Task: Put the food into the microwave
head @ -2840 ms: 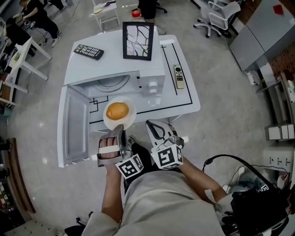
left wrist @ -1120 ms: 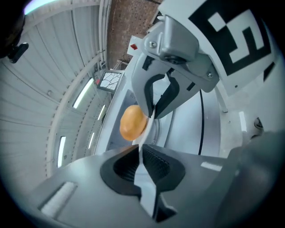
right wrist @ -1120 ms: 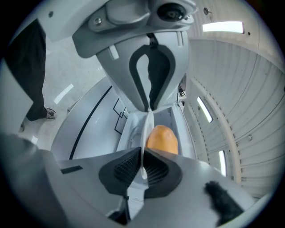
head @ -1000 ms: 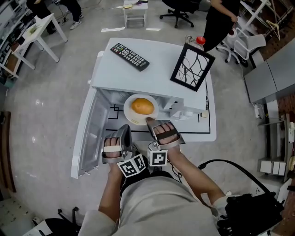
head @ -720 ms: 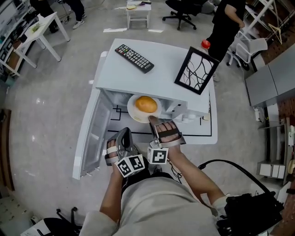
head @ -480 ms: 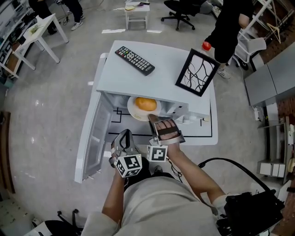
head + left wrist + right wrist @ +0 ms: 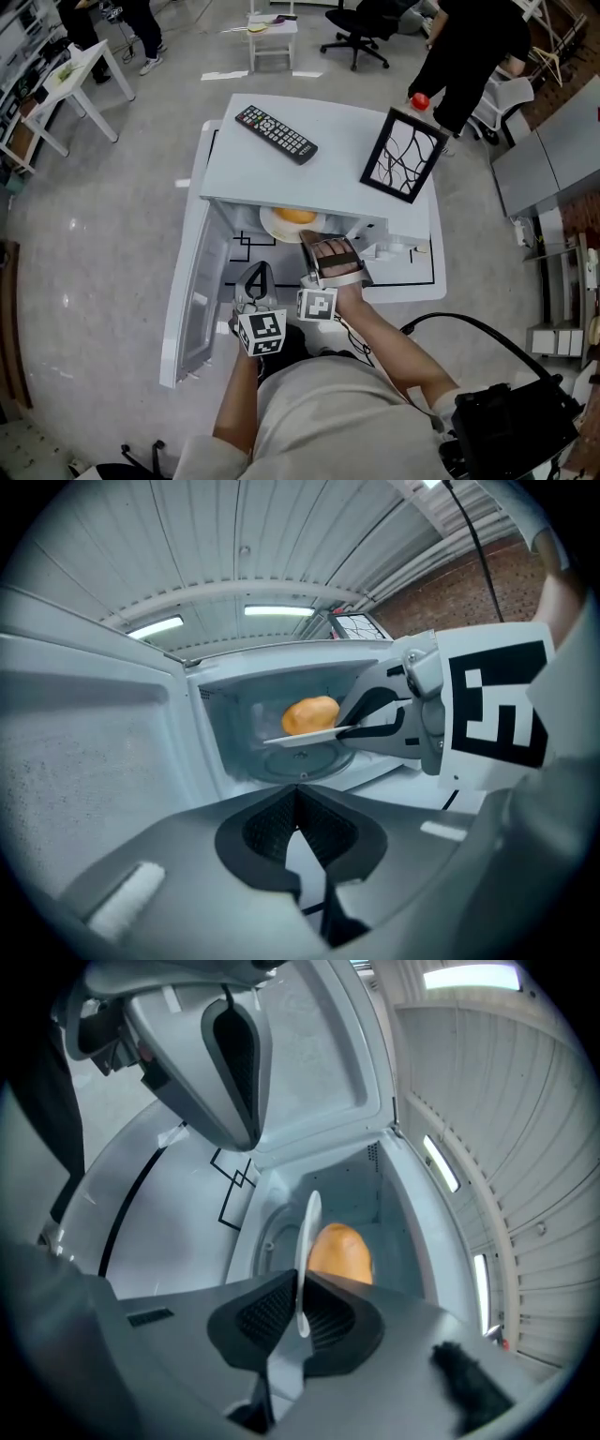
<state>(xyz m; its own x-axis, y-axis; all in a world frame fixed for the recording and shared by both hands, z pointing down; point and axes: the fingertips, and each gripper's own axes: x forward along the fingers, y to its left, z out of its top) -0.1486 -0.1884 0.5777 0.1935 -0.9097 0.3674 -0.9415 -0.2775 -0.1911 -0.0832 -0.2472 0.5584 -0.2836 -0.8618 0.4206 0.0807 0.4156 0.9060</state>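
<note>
Head view: right gripper (image 7: pixel 308 237), clenched on the plate (image 7: pixel 277 228) rim, holds the food (image 7: pixel 296 216) just ahead at the microwave (image 7: pixel 281 183) mouth; closed left gripper (image 7: pixel 255 274) hangs farther back.

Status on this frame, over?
Right gripper shut on plate rim; left gripper shut, empty. Bun on plate in microwave opening, above turntable. Door open, path clear.

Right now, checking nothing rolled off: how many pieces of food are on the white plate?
1: a round orange bun sits on the round white plate, gripped at its rim by the right hand-held gripper, inside the open white microwave. None looks hidden.
</note>
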